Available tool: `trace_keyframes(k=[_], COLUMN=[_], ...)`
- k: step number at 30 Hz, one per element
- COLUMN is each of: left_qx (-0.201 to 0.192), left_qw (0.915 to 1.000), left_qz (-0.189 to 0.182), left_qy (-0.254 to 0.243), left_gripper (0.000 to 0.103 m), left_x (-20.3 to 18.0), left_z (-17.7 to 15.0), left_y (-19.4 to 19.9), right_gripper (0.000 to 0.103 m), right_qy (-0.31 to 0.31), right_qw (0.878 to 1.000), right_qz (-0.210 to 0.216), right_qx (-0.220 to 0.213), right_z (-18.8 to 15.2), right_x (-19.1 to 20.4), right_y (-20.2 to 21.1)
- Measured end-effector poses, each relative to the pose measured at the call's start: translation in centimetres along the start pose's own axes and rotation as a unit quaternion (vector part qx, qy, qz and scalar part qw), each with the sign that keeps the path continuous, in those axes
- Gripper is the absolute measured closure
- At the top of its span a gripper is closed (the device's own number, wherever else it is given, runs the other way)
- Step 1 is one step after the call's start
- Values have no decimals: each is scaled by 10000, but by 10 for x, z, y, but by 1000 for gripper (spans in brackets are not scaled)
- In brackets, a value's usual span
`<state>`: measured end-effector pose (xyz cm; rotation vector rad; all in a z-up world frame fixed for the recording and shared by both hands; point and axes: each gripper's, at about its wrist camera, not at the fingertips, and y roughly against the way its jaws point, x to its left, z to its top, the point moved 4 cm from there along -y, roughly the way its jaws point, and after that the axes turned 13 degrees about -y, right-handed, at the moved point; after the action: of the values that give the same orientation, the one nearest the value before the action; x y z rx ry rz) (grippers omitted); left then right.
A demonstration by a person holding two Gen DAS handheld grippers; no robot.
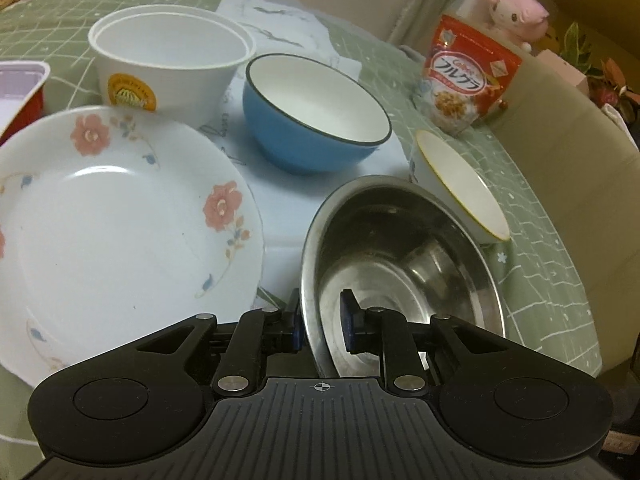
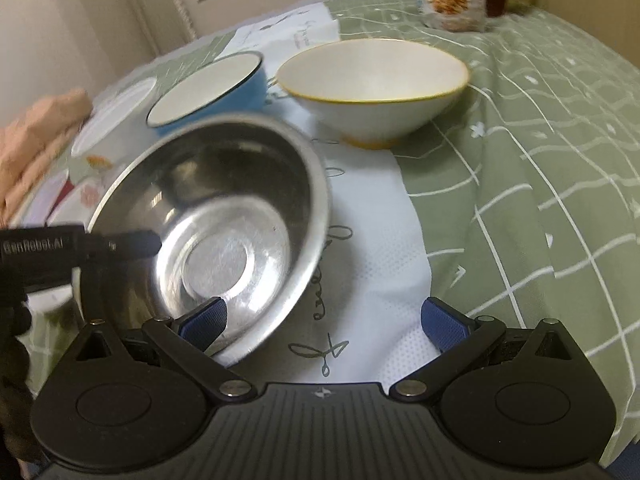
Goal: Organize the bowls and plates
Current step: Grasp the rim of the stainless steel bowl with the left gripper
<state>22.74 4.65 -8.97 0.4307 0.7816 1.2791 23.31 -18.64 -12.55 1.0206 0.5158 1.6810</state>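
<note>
Left tool (image 1: 320,320) astride steel bowl (image 1: 400,264) rim, barely apart, right tool (image 2: 324,320) wide apart, empty: could slip, clatter onto plate (image 1: 120,216).

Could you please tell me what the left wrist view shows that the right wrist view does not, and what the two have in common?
Only the left wrist view shows the whole white floral plate, the pink plush toy and the left gripper straddling the steel bowl's rim.

Only the right wrist view shows the right gripper, jaws wide with nothing between them, and the gold-rimmed white bowl's foot.

Both show the stainless steel bowl, blue bowl with white inside, gold-rimmed white bowl, red cereal bag and green checked tablecloth.
</note>
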Motion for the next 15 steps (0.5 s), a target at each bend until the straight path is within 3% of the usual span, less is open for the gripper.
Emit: trace_keyframes(k=[2, 6, 9, 11, 13, 15], left_qx=[17, 141, 187, 194, 186, 136], left_qw=[10000, 9998, 9997, 9997, 9998, 9999], left_qz=[60, 102, 94, 61, 22, 18], left_qy=[27, -85, -140, -103, -14, 48], left_gripper=[83, 81, 80, 80, 80, 82], left_x=[0, -6, -8, -7, -4, -3], left_z=[-4, -12, -15, -16, -16, -15], left_y=[1, 4, 8, 9, 9, 9], right_gripper=[0, 8, 24, 44, 56, 62], right_qy=[173, 1, 13, -12, -142, -263], right_qw=[9998, 9973, 9955, 9967, 9979, 9985], right_qz=[-56, 113, 57, 67, 82, 93], right_qx=[-67, -722, -949, -814, -621, -471], right_z=[1, 16, 32, 39, 39, 38], right_x=[5, 9, 14, 16, 14, 12], right_y=[1, 17, 17, 8, -2, -10])
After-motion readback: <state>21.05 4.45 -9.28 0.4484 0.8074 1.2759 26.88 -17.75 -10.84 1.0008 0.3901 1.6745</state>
